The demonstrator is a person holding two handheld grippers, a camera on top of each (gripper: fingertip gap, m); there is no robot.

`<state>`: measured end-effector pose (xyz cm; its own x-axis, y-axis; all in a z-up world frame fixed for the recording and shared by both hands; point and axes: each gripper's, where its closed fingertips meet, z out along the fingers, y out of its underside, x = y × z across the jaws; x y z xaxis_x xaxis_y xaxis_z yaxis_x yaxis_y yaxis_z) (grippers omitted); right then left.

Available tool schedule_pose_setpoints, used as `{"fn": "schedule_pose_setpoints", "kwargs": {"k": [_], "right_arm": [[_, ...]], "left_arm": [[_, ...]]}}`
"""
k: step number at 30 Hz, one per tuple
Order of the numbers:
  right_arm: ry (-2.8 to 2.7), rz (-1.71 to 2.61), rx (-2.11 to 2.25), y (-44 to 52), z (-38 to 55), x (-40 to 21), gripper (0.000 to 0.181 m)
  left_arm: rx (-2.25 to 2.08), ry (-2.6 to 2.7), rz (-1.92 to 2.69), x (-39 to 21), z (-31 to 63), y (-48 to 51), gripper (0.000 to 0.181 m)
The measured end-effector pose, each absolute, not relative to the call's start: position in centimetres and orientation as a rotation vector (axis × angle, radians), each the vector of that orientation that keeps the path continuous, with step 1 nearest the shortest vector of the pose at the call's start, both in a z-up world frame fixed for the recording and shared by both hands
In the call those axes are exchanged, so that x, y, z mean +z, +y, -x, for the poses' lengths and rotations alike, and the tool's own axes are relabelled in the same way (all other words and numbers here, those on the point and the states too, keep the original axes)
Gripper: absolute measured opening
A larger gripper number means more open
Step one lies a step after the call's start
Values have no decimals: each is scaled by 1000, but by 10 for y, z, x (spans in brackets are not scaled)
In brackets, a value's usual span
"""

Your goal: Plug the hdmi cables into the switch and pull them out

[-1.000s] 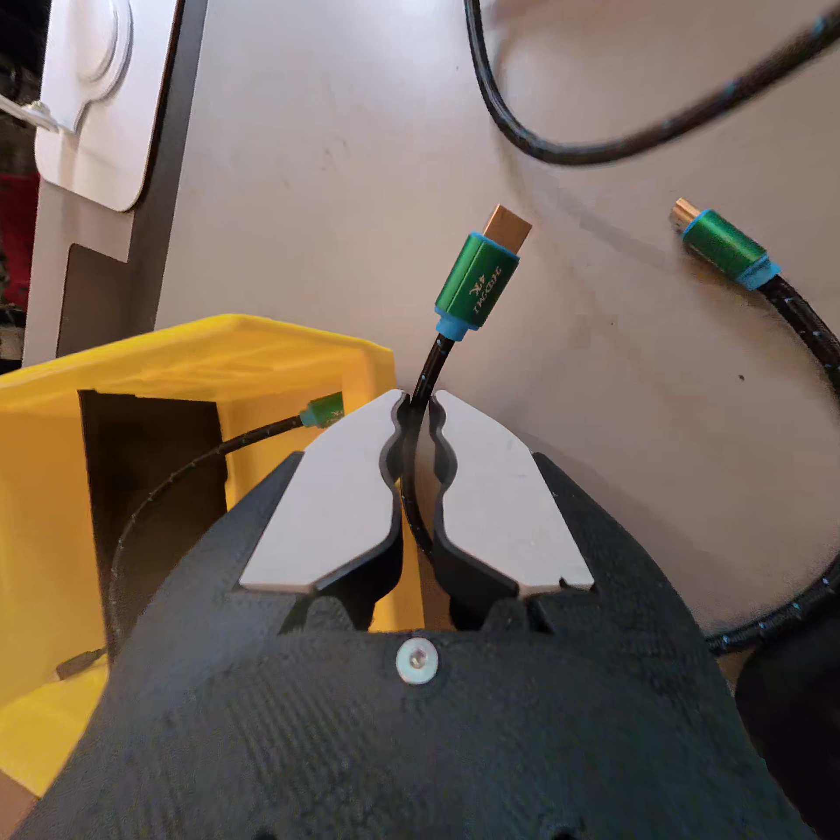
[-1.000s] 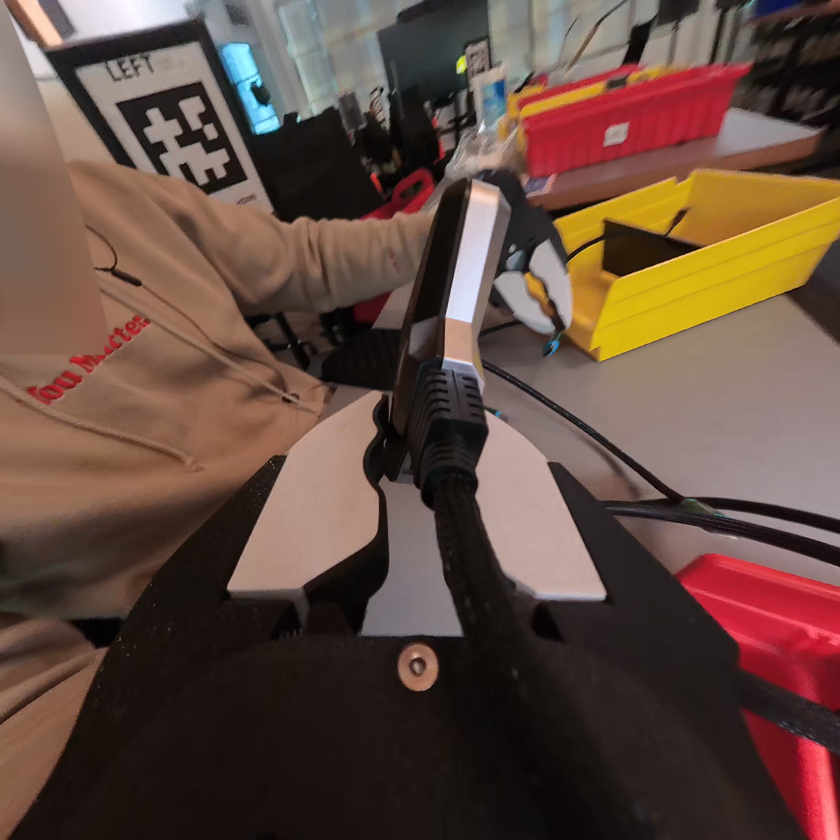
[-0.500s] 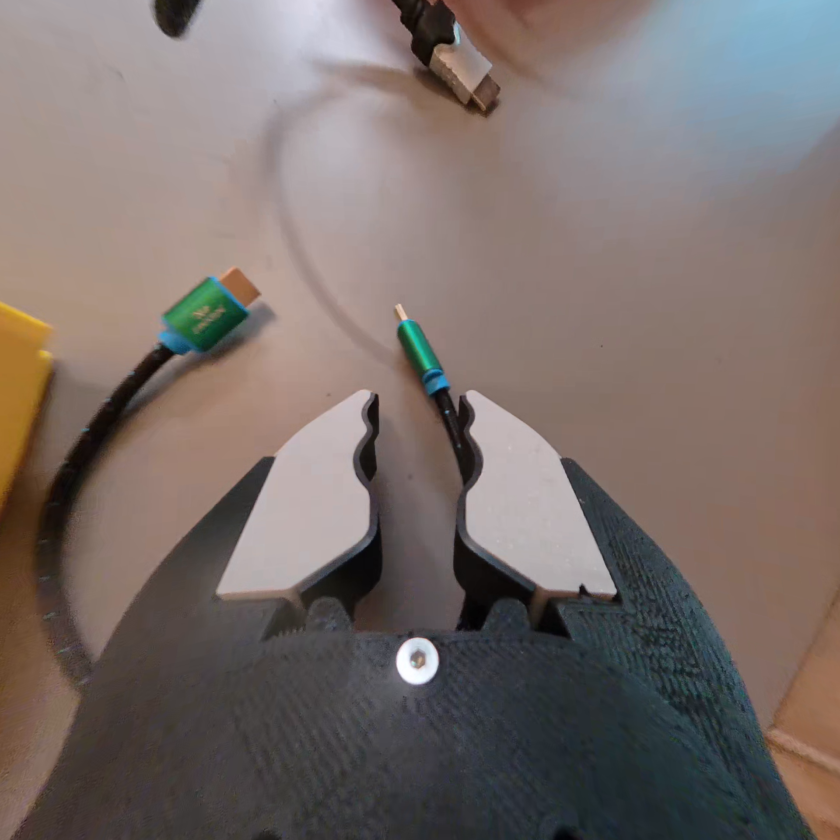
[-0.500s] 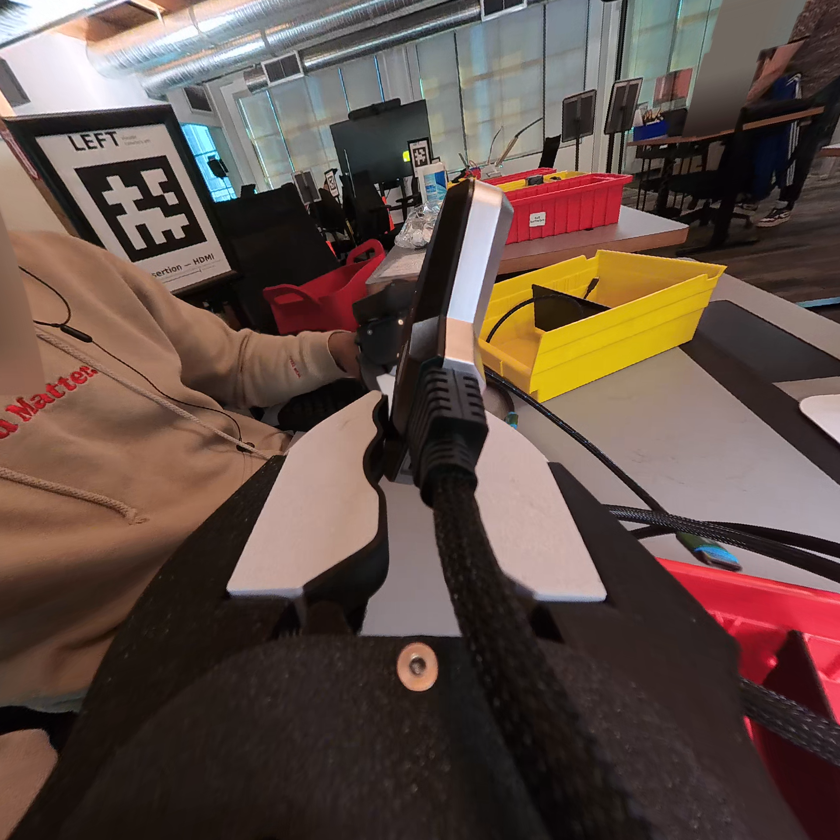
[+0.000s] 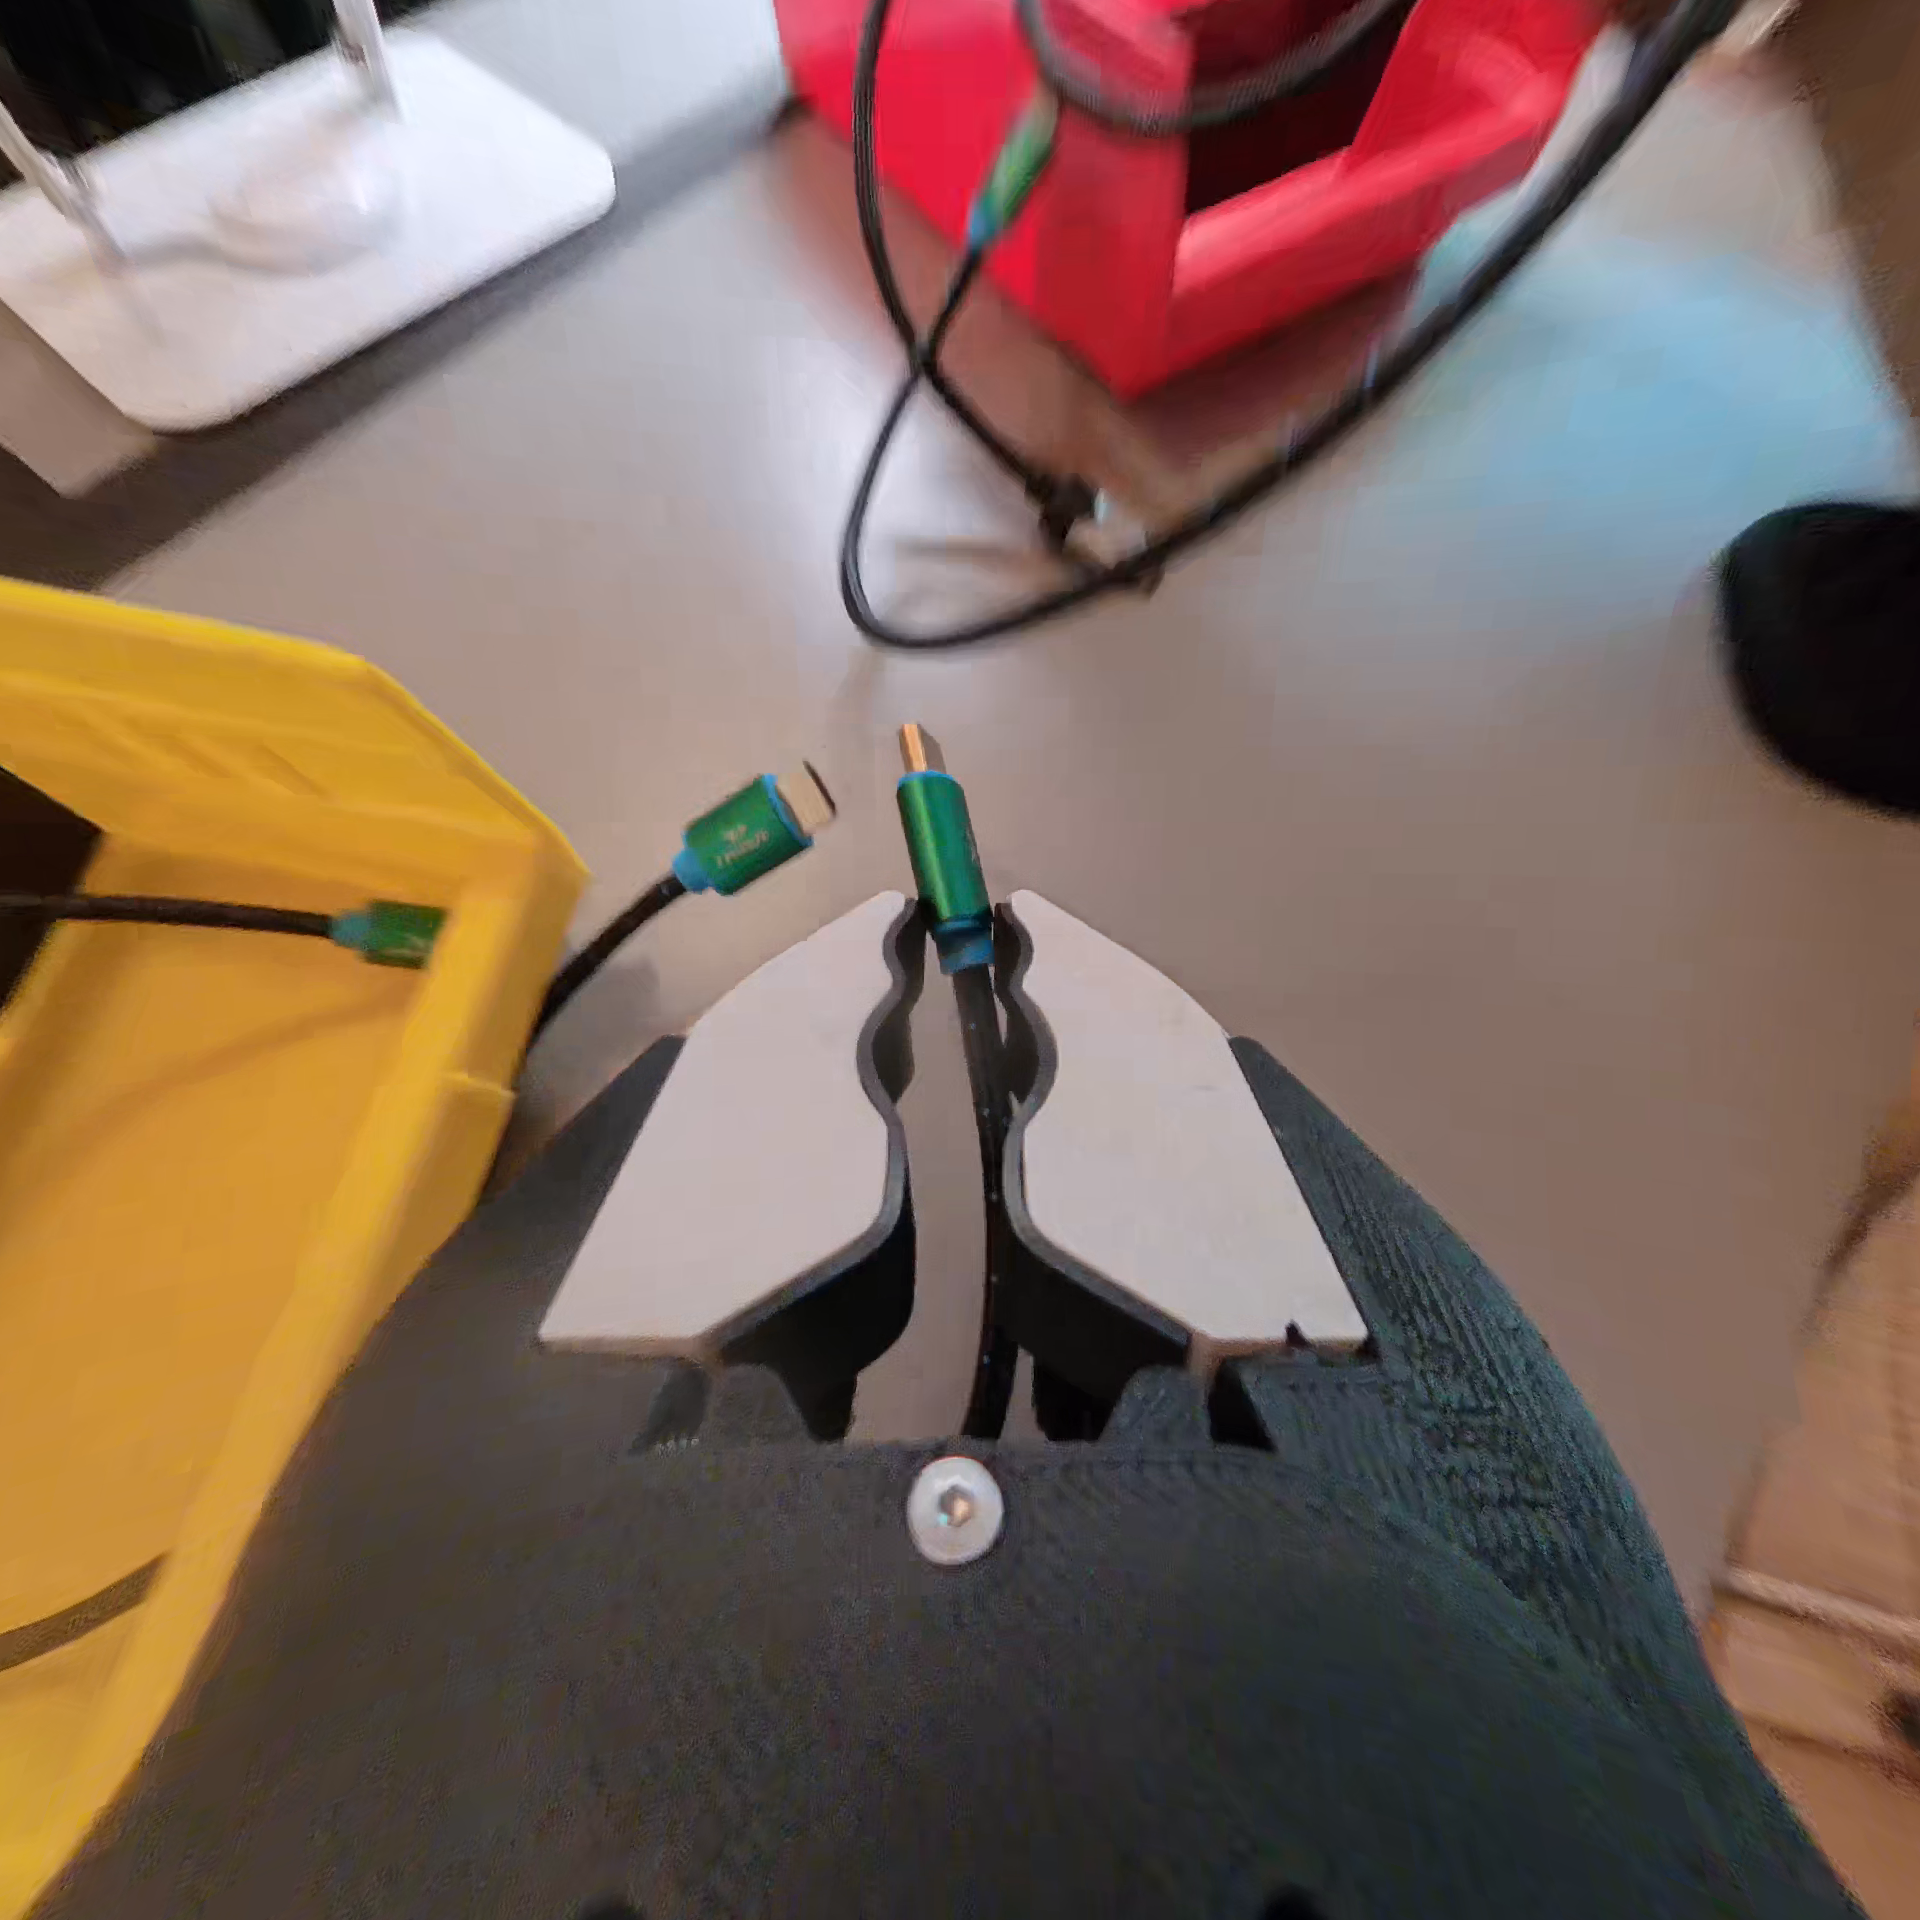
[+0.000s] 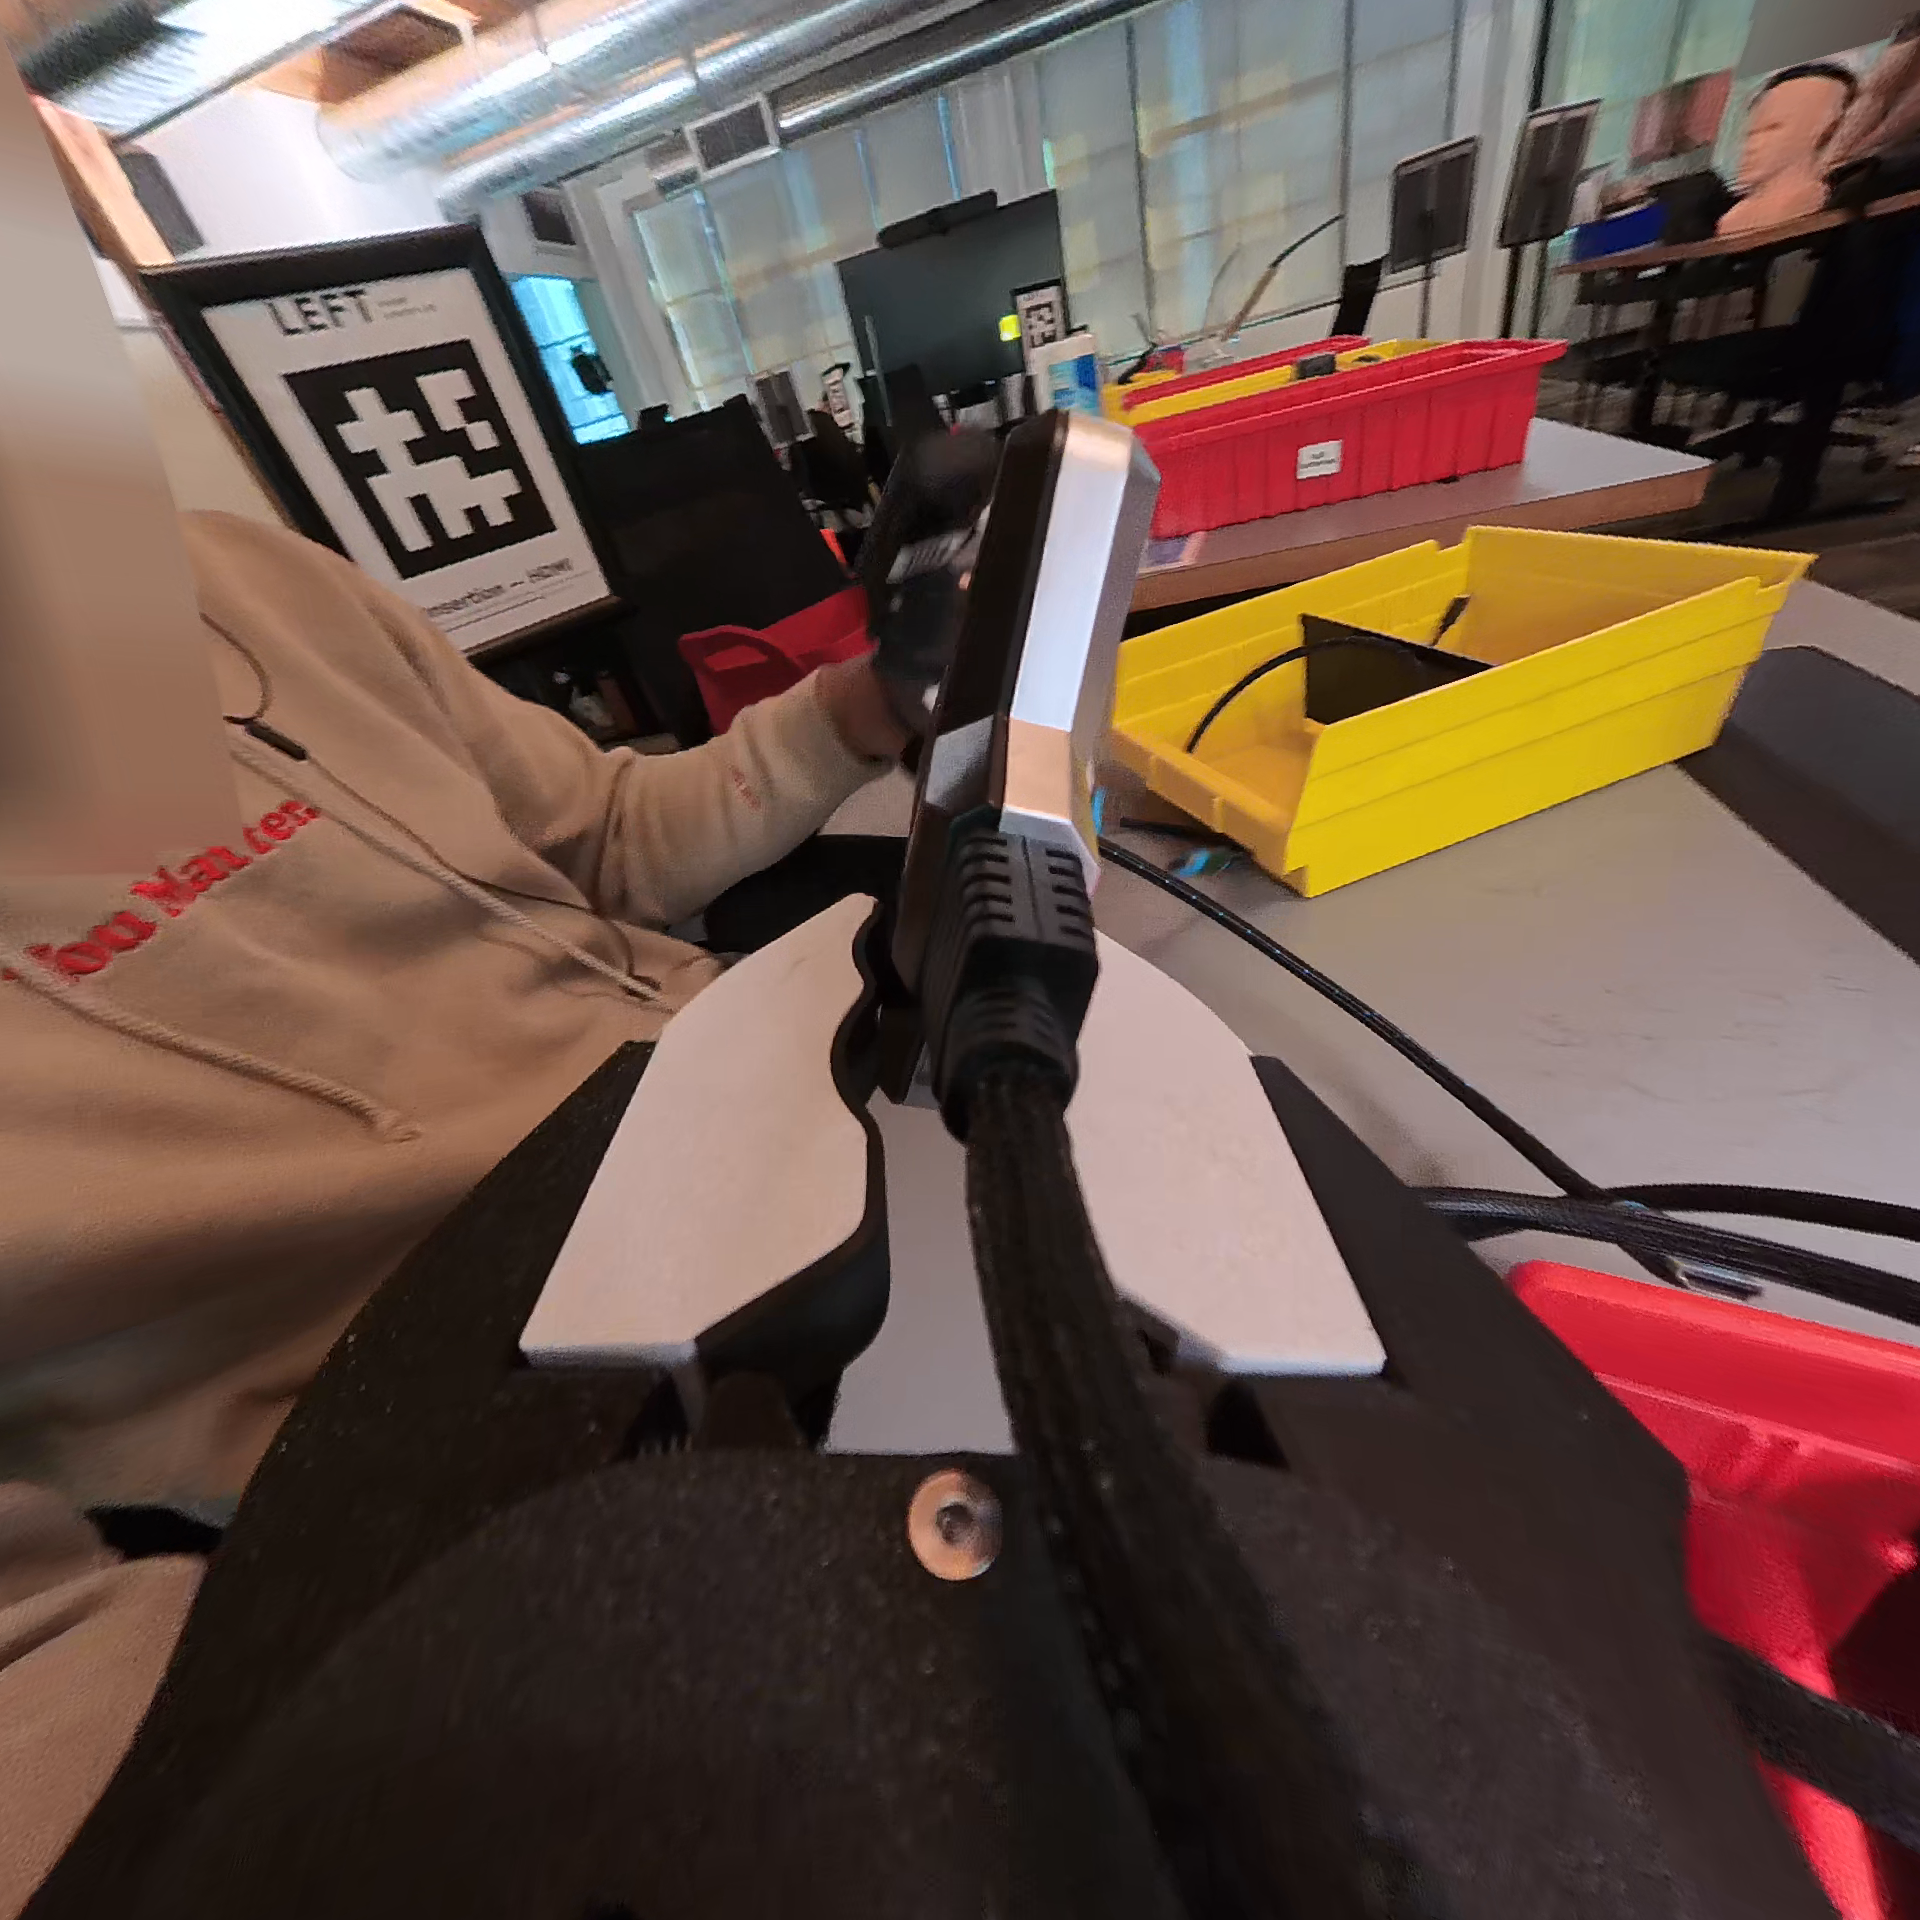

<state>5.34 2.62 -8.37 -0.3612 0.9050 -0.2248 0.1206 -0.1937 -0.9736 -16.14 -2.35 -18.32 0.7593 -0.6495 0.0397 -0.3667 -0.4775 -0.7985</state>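
Left tool [image 5: 951, 914]: fingers nearly closed, with a green-shelled plug [image 5: 943, 868] standing between the tips. Its blue collar sits at the tip line and its cable [image 5: 985, 1143] runs back along the right finger. Whether the tips actually pinch the plug or only flank it cannot be settled; a narrow gap shows on the left side. The plug's long axis runs forward along the fingers, gold tip away from the camera and above the worktop [image 5: 1351, 831].

Right tool [image 6: 977, 997]: clamped on the lower end of the switch [image 6: 1049, 623], which is held upright and tilted slightly right. A black plug [image 6: 1013, 914] on a thick braided cable is seated in the switch's lower edge.

Governing relation: in the left view the green plug points at bare worktop, not at the switch, which that view does not show. In my judgement the left tool must swing the plug's axis round to face a free port.

A second green plug [image 5: 758, 826] lies loose on the worktop just left of the first, beside the yellow bin [image 5: 260, 1143].

View differences: only the right view shows the switch, with the left tool seen blurred behind it [image 6: 925, 551], so the two appear close. No free port is visible in either view. Only the left view shows the green plugs and a red bin [image 5: 1247, 260].
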Motion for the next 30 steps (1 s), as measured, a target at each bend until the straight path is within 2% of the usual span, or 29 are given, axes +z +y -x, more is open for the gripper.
{"fn": "schedule_pose_setpoints", "kwargs": {"k": [1,6,10,17,30], "right_arm": [[-1471,1220,1645,21,-56,-84,23],[-1563,1176,1716,3,-58,-83,22],[-1589,1159,1730,-4,-49,-84,22],[-1644,1238,1688,-5,-26,-102,22],[-1800,1417,1476,-13,13,-144,22]], "left_arm": [[-465,752,2083,-164,166,-25,13],[-584,868,1918,-86,141,-23,14],[-641,1076,1844,-63,85,-17,13],[-667,1287,1841,-87,40,-5,13],[-493,1407,1973,-127,57,-7,13]]}}
